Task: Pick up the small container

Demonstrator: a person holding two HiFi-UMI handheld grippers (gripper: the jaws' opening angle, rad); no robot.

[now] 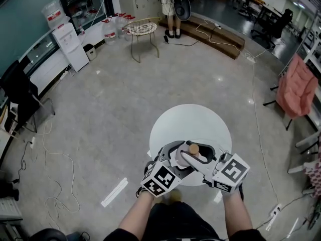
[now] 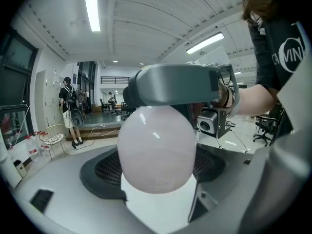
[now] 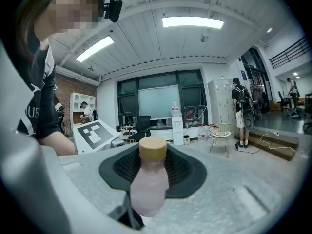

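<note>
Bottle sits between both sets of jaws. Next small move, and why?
Probably ease the left gripper back off the bottle. The right gripper already looks clamped on its body over the white table, and I can't tell whether the left is pressing.

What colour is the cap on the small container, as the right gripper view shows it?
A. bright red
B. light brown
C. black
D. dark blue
B: in the right gripper view the small container has a pale pink body, and the cap on top of it is light brown.
</note>
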